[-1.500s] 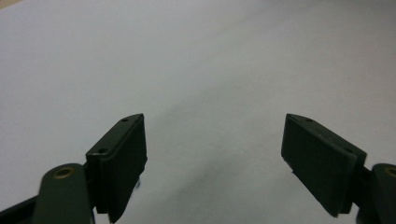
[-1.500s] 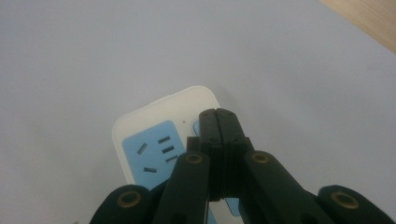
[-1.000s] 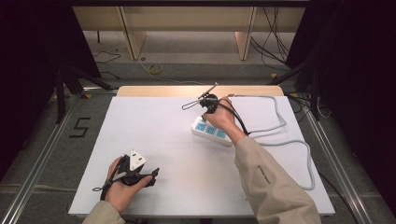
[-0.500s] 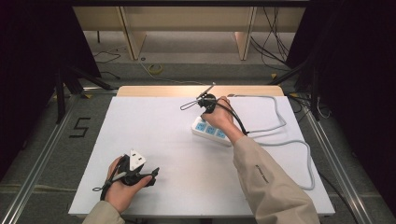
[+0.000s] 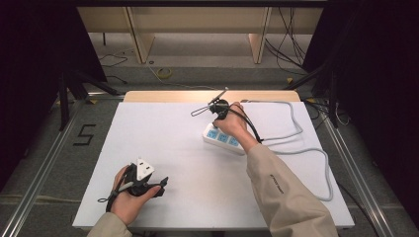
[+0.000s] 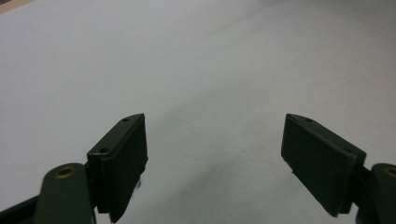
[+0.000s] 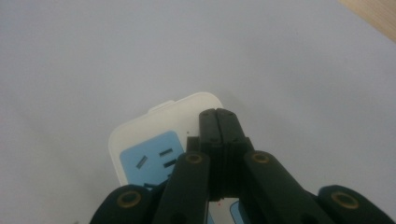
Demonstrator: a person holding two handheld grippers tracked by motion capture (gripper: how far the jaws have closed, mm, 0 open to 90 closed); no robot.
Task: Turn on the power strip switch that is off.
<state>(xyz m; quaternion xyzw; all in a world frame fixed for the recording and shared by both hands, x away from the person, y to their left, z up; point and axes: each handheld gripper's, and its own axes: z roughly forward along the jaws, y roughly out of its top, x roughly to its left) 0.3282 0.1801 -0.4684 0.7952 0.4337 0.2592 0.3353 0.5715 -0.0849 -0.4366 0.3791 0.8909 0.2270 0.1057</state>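
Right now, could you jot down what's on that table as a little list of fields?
surface: white table
item: white power strip with blue sockets, far right of centre
cord: grey cable looping toward the right edge
right tongs: shut, over the strip's end
left tongs: open, nothing between them, near the front left

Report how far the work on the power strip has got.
Done: right tongs are shut, tips at the end of the power strip, near what may be its switch. In hand: possibly pressing there; contact unclear. Left: left tongs open over bare table; strip's sockets show no plug.
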